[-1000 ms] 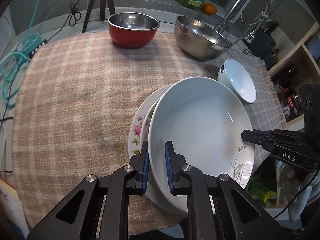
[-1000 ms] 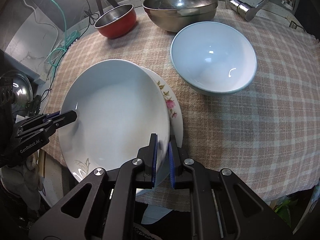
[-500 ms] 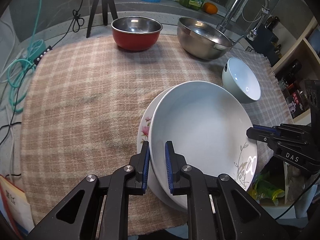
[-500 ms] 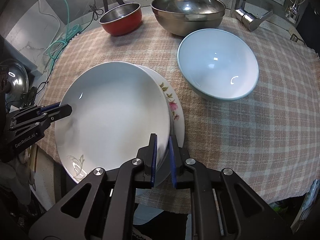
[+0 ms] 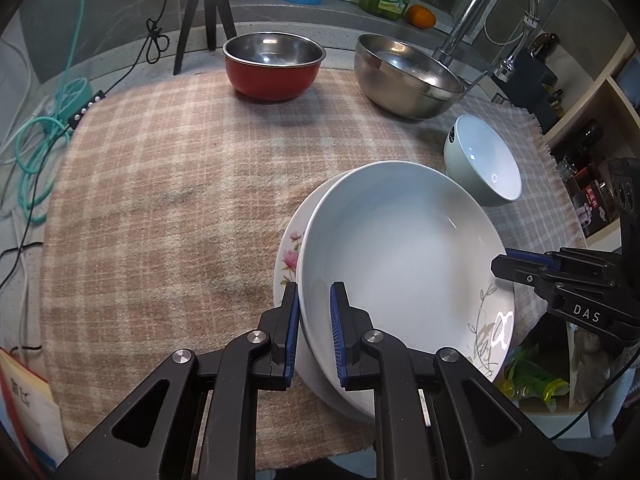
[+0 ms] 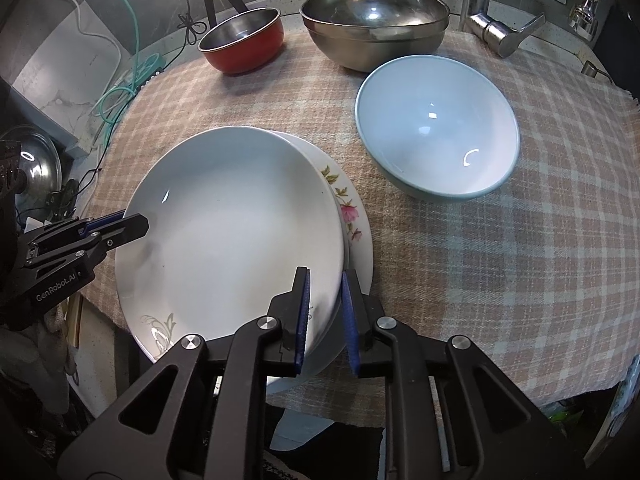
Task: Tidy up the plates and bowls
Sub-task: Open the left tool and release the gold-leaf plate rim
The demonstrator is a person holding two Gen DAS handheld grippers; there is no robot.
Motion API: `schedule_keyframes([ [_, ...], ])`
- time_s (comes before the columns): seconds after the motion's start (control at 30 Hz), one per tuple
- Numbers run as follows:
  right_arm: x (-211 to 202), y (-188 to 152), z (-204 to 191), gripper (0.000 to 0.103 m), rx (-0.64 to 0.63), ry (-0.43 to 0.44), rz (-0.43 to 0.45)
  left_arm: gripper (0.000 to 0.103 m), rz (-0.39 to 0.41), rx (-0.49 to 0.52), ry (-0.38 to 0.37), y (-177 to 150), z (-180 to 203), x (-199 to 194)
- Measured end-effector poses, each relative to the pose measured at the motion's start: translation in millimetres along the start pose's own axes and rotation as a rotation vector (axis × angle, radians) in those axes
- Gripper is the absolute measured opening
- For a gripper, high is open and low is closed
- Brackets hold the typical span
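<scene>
1. Because the white plate [image 5: 400, 256] is glazed, stiff and breakable, thin rim holds suit it best; it sits on the floral plate [image 5: 289, 258] at the bench's near edge.
2. Left claw [image 5: 314, 332] pinches its rim; right claw [image 6: 325, 316], jaws opening, straddles the opposite rim; both point steeply down.

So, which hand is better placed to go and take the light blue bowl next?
Probably the right. The right gripper is opening off the white plate, and the light blue bowl sits just ahead of it. The left gripper grips the plate's far edge.
</scene>
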State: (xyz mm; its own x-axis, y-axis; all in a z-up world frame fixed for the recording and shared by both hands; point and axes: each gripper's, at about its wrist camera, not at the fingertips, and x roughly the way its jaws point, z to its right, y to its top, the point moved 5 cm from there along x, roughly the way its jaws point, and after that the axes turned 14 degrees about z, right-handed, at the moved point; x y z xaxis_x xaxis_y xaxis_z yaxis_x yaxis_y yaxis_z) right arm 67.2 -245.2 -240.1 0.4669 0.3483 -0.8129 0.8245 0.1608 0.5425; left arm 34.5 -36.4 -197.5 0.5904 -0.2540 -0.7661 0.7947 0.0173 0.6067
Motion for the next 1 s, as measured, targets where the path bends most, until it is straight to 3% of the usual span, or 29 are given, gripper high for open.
schedule_keyframes([
  [0.53,-24,12,15,0.019,0.048,0.024,0.066,0.016,0.054,0.015,0.02,18,9,-15],
  [0.67,-36,23,21,0.033,0.055,0.03,0.104,0.02,0.083,0.04,0.021,29,21,-19],
  [0.8,-45,33,25,0.034,0.042,0.025,0.134,0.021,0.102,0.056,0.015,40,29,-18],
  [0.93,-50,43,33,0.047,0.043,0.021,0.162,0.028,0.109,0.041,0.007,47,32,-14],
  [1.0,-53,49,39,0.049,0.048,0.019,0.177,0.028,0.112,0.037,0.008,50,33,-13],
])
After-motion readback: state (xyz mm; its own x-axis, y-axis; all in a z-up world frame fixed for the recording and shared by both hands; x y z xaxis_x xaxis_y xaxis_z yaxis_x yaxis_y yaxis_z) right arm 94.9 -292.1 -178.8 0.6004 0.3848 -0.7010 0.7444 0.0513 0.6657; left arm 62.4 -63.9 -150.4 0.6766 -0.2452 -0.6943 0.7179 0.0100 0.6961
